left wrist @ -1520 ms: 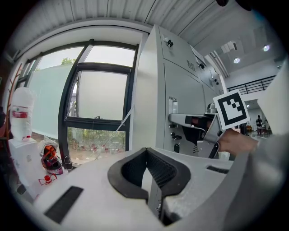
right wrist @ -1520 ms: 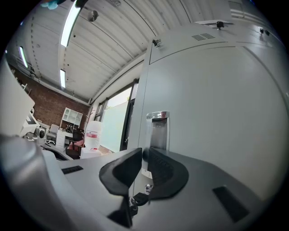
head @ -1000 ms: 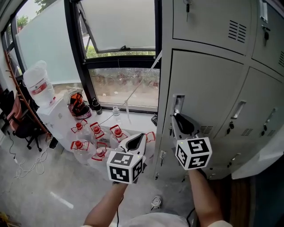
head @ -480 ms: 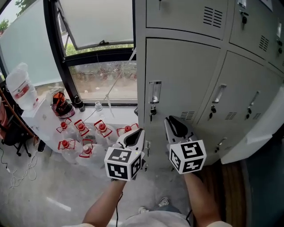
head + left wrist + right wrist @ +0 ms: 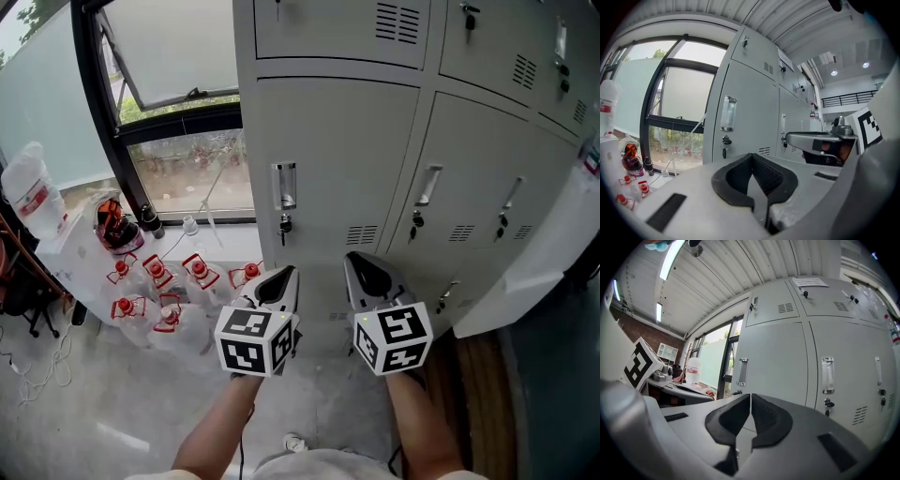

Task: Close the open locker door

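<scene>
**In front of the grey locker bank: lower-left door and two grippers**

Item: locker door (image 5: 347,159), leftmost column, below the top tier. It is a tall rectangle of pale grey sheet metal. An upright bar handle (image 5: 284,186) sits near its left edge, with a key lock (image 5: 284,225) under it and vent slots (image 5: 361,234) low on the panel. The door lies flush with the neighbouring doors. No gap or shadow shows along its edges, so it reads as closed.

Position: the door stands ahead of and above both grippers, apart from each. The handle's long axis is vertical. The left gripper (image 5: 277,281) sits directly under the handle in the head view and is the nearer. The right gripper (image 5: 364,274) points at the door's lower middle.

Jaws: the left are pressed together, nothing between. The right have just been closing and now meet, nothing between.

Also noted: a pale slanted panel (image 5: 548,253) at the right edge. Whether it is another door swung out cannot be told. If so, it lies nearer the right gripper.
</scene>
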The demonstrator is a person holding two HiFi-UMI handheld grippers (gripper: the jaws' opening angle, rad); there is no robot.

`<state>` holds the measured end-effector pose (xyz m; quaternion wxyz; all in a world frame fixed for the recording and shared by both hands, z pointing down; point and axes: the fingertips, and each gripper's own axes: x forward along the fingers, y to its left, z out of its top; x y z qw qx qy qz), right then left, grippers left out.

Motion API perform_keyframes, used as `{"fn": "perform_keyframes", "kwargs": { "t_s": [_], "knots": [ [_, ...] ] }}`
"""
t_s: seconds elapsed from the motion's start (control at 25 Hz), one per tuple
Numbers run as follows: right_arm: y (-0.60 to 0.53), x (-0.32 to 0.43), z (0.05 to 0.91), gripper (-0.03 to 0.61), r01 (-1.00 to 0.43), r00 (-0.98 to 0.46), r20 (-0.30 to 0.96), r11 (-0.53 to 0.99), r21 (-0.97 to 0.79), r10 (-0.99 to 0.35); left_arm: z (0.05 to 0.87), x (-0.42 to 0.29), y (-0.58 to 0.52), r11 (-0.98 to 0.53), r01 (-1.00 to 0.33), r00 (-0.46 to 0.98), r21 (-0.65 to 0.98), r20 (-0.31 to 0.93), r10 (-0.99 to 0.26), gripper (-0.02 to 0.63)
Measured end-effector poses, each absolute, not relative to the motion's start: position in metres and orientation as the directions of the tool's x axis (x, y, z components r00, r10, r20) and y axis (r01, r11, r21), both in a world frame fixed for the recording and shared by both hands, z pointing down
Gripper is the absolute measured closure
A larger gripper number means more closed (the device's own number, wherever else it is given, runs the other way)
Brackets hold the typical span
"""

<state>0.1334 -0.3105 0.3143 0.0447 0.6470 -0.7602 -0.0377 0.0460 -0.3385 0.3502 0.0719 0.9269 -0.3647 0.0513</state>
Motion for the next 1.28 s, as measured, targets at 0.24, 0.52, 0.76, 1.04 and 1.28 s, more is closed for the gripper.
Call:
{"fn": "perform_keyframes", "kwargs": {
  "t_s": [0.24,0.52,0.76,1.04,1.28],
  "knots": [
    [-0.278,0.157,0.31,0.569,-0.977,-0.185,0.015,0.185,0.103,-0.983,0.34,0.074,-0.306,-0.717,-0.693,0.718,0.071,0.147,-0.68,0.607],
    [-0.237,0.18,0.303,0.572,-0.972,-0.216,0.0,0.215,0.098,-0.976,0.33,0.1,-0.266,-0.703,-0.71,0.701,0.042,0.141,-0.699,0.607],
    [-0.205,0.194,0.303,0.572,-0.966,-0.245,-0.006,0.243,0.088,-0.97,0.325,0.111,-0.234,-0.686,-0.727,0.682,0.026,0.137,-0.718,0.607],
    [-0.177,0.204,0.309,0.574,-0.959,-0.273,0.005,0.272,0.084,-0.962,0.328,0.124,-0.204,-0.679,-0.734,0.675,0.026,0.14,-0.724,0.607],
    [-0.159,0.212,0.308,0.574,-0.959,-0.273,0.0,0.272,0.082,-0.962,0.326,0.134,-0.186,-0.686,-0.727,0.683,0.028,0.132,-0.718,0.607]
  ]
}}
